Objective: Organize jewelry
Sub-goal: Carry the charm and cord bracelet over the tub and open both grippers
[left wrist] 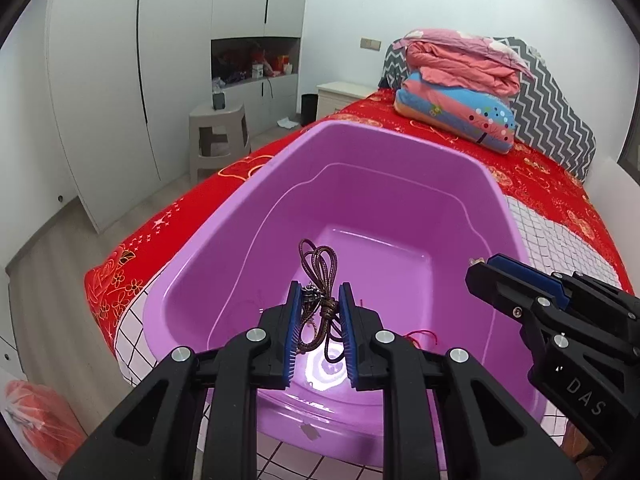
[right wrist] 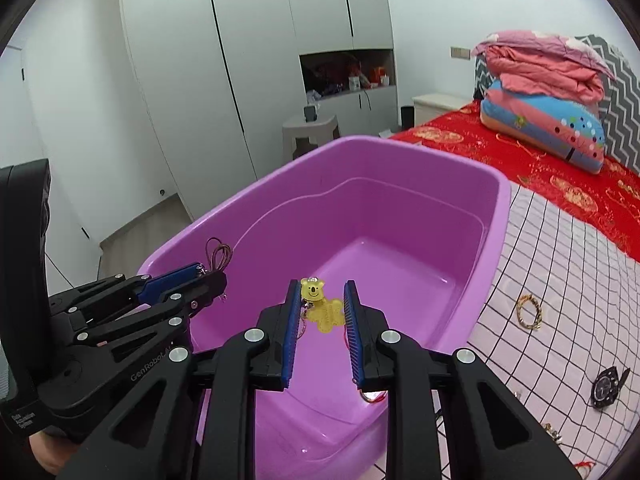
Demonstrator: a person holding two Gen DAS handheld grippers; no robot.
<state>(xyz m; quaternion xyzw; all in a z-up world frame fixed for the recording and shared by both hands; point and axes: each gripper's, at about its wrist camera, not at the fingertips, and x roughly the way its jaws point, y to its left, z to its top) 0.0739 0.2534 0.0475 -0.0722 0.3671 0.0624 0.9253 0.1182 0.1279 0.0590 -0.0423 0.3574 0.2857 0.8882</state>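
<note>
Both grippers are hovering over the near end of the purple tub (left wrist: 400, 216), which is sitting on the bed and looks almost bare inside apart from a thin red thread (left wrist: 420, 336) near the front wall, so the sorting is judged to be at an early stage. The left gripper (left wrist: 320, 320) is standing at a narrow gap with a bundled brown cord necklace (left wrist: 320, 276) between its blue pads (left wrist: 294, 332); the cord is touching the left pad, though whether it is truly pinched or already slipping free cannot be told. The right gripper (right wrist: 322, 312) is likewise set narrow, with a yellow bear charm (right wrist: 320, 304) lying between its fingers above the tub's floor; a firm squeeze is not evident. Neither piece is resting in the tub yet. Farther out on the checked sheet (right wrist: 560, 264), to the right of the tub, a gold chain bracelet (right wrist: 530, 312) and a black wristwatch (right wrist: 608, 386) are waiting, along with smaller bits too blurred to name.
</note>
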